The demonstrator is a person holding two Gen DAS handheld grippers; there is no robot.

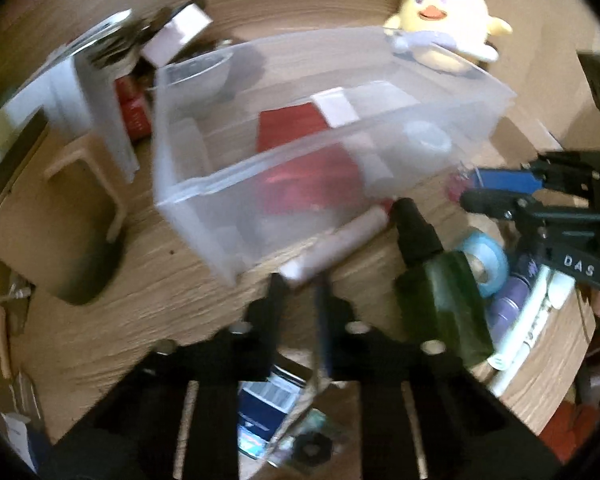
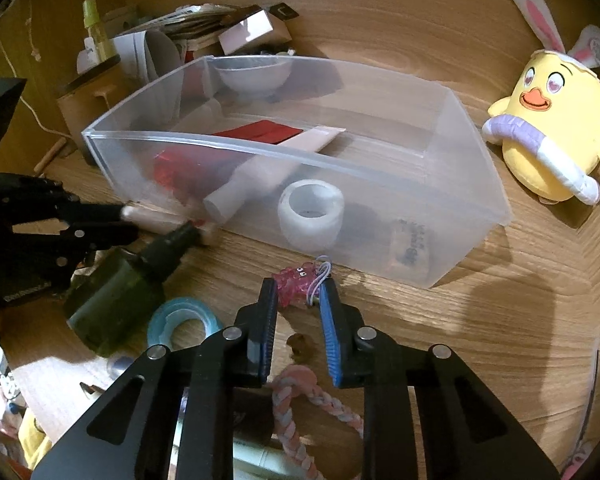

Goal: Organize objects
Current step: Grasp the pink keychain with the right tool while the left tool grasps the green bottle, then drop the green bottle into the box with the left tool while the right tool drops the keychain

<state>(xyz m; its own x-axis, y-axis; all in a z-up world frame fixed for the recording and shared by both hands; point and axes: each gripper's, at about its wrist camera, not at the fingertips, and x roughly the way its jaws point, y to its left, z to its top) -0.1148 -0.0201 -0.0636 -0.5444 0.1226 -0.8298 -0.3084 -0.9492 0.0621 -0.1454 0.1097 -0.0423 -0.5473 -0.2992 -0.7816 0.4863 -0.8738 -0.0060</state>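
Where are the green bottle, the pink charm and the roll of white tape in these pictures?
green bottle (image 2: 112, 312): right wrist view, on its dark green body.
pink charm (image 2: 296, 284): right wrist view, on its pink body between the jaws.
roll of white tape (image 2: 311, 216): right wrist view, on its front outer wall.

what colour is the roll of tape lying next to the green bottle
Light blue tape roll, clearest in the right wrist view.

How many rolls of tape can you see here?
2. A white roll lies inside the clear bin, near its front wall. A blue roll lies on the table, beside the green bottle. Clutter may hide others.
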